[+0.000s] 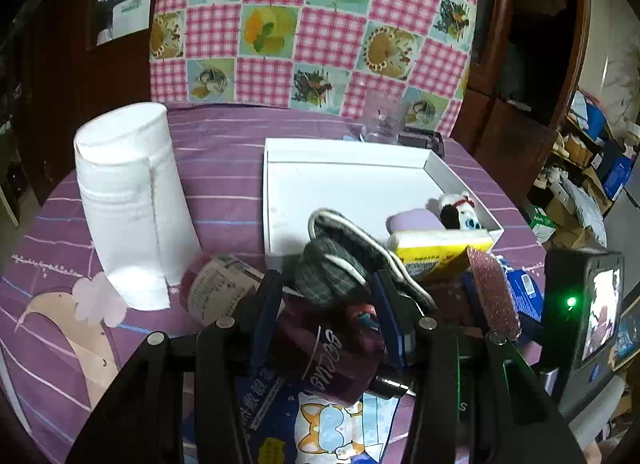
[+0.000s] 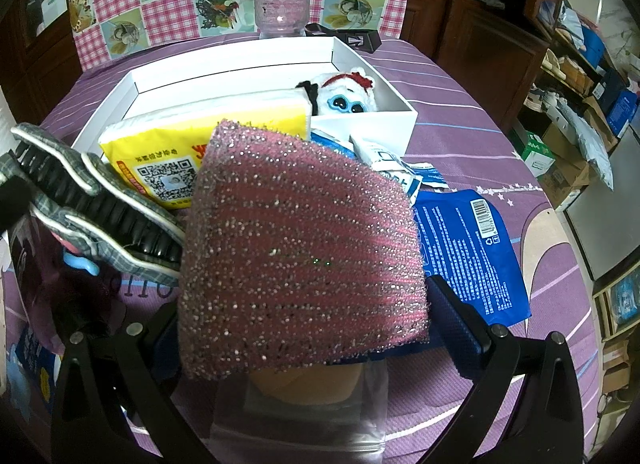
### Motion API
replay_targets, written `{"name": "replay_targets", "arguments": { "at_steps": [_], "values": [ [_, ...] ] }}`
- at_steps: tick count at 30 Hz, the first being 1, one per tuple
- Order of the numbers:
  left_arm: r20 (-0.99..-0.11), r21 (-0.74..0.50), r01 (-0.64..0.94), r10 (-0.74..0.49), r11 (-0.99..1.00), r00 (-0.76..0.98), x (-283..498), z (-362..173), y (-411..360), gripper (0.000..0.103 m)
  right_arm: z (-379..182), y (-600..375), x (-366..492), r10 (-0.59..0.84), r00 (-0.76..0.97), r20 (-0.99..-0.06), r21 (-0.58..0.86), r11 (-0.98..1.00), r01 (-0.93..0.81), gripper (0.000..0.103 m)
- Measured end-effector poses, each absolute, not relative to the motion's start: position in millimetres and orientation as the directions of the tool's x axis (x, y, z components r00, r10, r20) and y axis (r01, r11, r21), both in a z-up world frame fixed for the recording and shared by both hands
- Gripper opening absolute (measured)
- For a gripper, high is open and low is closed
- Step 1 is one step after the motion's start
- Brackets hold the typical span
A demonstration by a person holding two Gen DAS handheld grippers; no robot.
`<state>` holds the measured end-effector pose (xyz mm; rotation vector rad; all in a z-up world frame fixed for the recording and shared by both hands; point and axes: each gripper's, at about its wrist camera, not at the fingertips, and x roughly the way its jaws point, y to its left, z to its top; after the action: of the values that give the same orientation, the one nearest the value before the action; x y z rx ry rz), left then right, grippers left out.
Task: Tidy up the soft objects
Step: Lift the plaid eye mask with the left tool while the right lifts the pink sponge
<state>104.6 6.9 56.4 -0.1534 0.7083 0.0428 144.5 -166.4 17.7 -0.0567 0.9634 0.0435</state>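
Left wrist view: the left tool (image 1: 326, 292) is clamped on a grey plaid slipper (image 1: 340, 260), held just short of the white box (image 1: 280, 192) ahead of it. Right wrist view: the right tool (image 2: 304, 296) is clamped on a pink glittery sponge (image 2: 304, 240), with the yellow tissue pack (image 2: 192, 140) and plush toy (image 2: 344, 98) beyond it in the box, on the purple-clothed worktop (image 2: 460, 116)

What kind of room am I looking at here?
Probably a lived-in home, perhaps a dining or storage corner. A table under a purple striped cloth stands before a patchwork-covered chair back, with dark wooden cabinets behind and stacked cardboard boxes on the floor.
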Motion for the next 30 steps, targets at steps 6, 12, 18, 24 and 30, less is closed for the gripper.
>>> {"name": "replay_targets", "arguments": {
  "at_steps": [6, 12, 18, 24, 30],
  "values": [
    [-0.625, -0.041, -0.098, 0.051, 0.994, 0.779, 86, 59, 1, 0.046, 17, -166, 145, 0.011, 0.57, -0.821, -0.029, 0.998, -0.062, 0.103],
    [-0.648, -0.041, -0.115, 0.061, 0.992, 0.759, 81, 56, 4, 0.046, 17, -166, 141, 0.024, 0.572, -0.82, -0.024, 0.997, -0.076, 0.103],
    [-0.665, -0.111, -0.145, 0.035, 0.983, 0.746, 79, 61, 24, 0.046, 33, -170, 116, 0.114, 0.634, -0.765, 0.012, 0.987, -0.163, 0.085],
    [-0.674, -0.203, -0.194, 0.007, 0.96, 0.739, 81, 69, 60, 0.046, 56, -177, 105, 0.284, 0.68, -0.676, 0.151, 0.957, -0.249, 0.082],
    [-0.695, -0.28, -0.204, -0.051, 0.938, 0.717, 88, 64, 77, 0.047, 52, -176, 114, 0.328, 0.642, -0.693, 0.215, 0.944, -0.25, 0.065]
  ]
}}
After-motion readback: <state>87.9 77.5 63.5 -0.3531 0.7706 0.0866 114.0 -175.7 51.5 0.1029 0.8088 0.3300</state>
